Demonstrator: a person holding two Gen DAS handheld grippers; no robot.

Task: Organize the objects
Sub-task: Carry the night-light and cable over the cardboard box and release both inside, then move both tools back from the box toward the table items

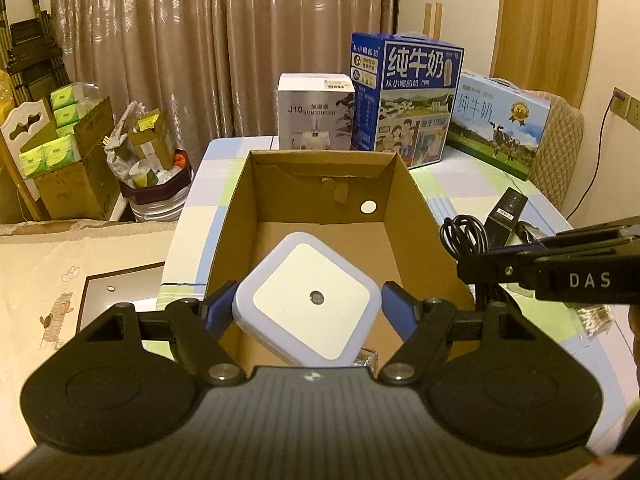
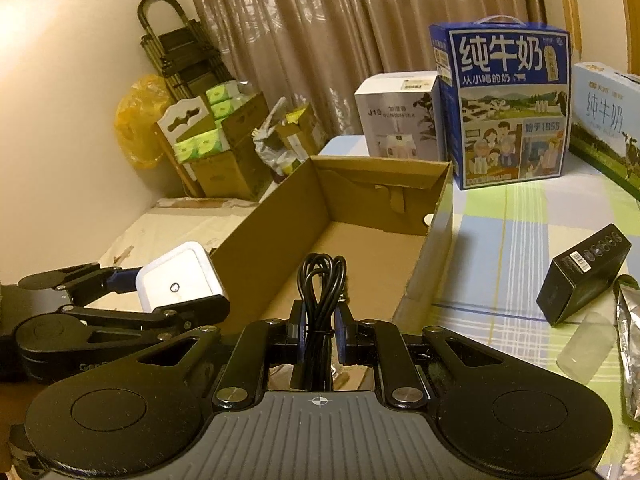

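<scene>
**Both tongs loaded at the box**

Left tongs clamp a white night light above the cardboard box. Right tongs pinch a black cable; only their view shows a black carton on the checked counter, curtains behind.

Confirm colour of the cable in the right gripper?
Black cable, clearest in the right wrist view.

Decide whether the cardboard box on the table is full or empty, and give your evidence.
Empty. The cardboard box shows only bare floor; the white night light and black cable are in the grippers, not yet set down inside.
</scene>
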